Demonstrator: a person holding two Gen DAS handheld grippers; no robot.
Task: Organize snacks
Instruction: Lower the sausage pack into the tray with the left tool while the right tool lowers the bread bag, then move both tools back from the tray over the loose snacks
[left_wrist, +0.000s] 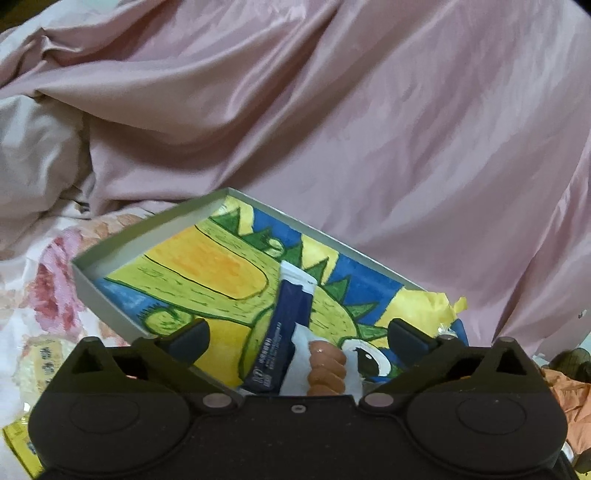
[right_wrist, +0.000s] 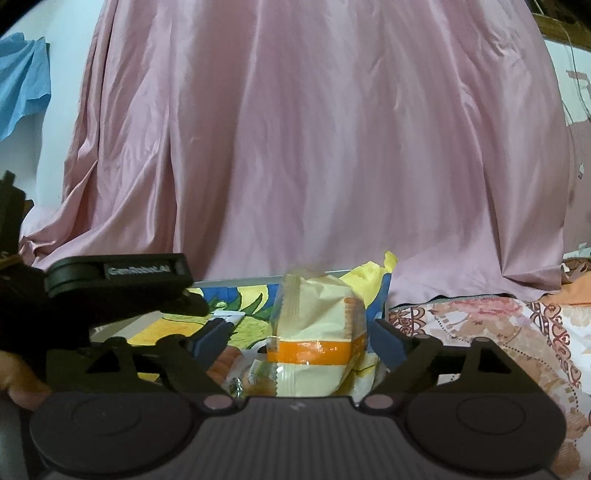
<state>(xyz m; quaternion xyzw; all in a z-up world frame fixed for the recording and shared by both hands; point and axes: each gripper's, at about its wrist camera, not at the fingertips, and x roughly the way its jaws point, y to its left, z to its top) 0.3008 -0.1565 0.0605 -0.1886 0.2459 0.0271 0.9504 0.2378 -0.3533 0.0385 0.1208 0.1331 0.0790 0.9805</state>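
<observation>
Bed: pink sheet (left_wrist: 332, 110) behind, floral cover beneath.
Box (left_wrist: 147, 229): holds blue packet (left_wrist: 288, 325).
Left fingers (left_wrist: 295, 336): spread, empty.
Right fingers (right_wrist: 299, 339): spread around cream packet (right_wrist: 317, 325).
Risk: upright cream packet may topple out.

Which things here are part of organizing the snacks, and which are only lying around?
Part of the job:
- shallow grey box lined with a dinosaur drawing
- blue and white snack packet
- cream and orange snack packet
- left gripper, right gripper, both open

Lying around:
- pink sheet
- floral bedding
- blue cloth
</observation>
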